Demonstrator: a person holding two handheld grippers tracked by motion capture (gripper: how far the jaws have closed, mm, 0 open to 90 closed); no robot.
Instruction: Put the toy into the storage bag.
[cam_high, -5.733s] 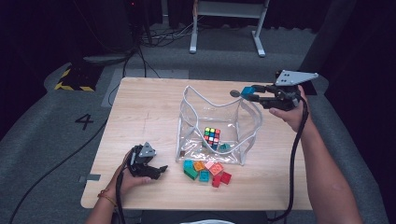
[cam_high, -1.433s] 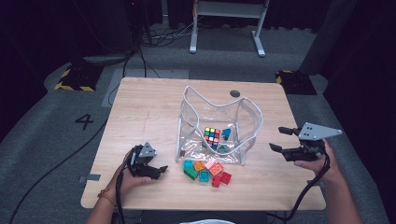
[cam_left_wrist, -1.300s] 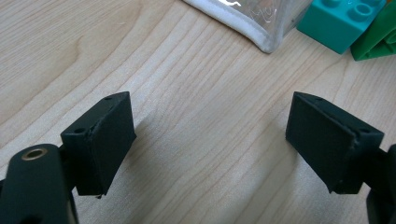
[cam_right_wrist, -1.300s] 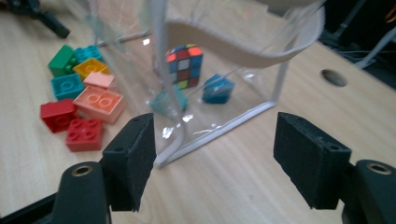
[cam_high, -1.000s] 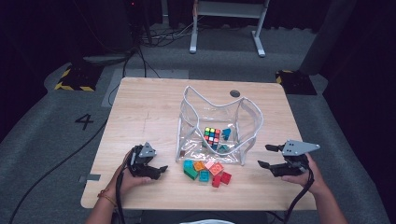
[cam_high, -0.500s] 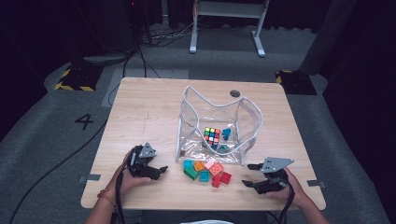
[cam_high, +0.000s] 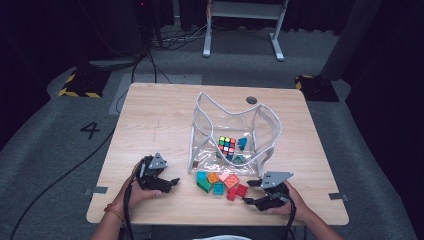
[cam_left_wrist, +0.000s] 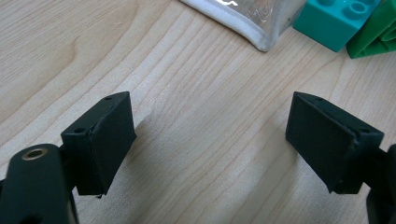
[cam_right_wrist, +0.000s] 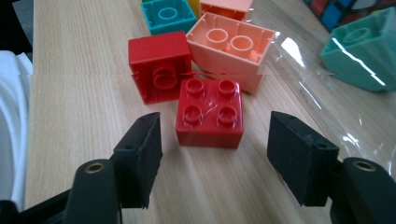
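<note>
Your right gripper (cam_high: 251, 192) sits low over the light wooden table (cam_high: 160, 120), its jaws apart and just now closing in, with the square red four-stud plastic brick (cam_right_wrist: 210, 113) lying ahead of and between them; the pads are not yet on it. That brick rests studs up at the near edge of the loose pile, touching a second red brick (cam_right_wrist: 160, 71) that lies on its side showing its hollow underside, with a salmon-pink brick (cam_right_wrist: 231, 41) lying underside up just behind it and a teal brick (cam_right_wrist: 168, 15) beyond.

Your left gripper (cam_high: 170, 184) rests on the table with its jaws wide apart and only bare wood between them.

The clear soft plastic pouch with white trim (cam_high: 267, 131) stands open behind the pile. In it lie a multicoloured puzzle cube (cam_high: 227, 145) and two teal bricks (cam_high: 242, 143).

On the grey floor left of the table the number 4 (cam_high: 92, 130) is marked.
</note>
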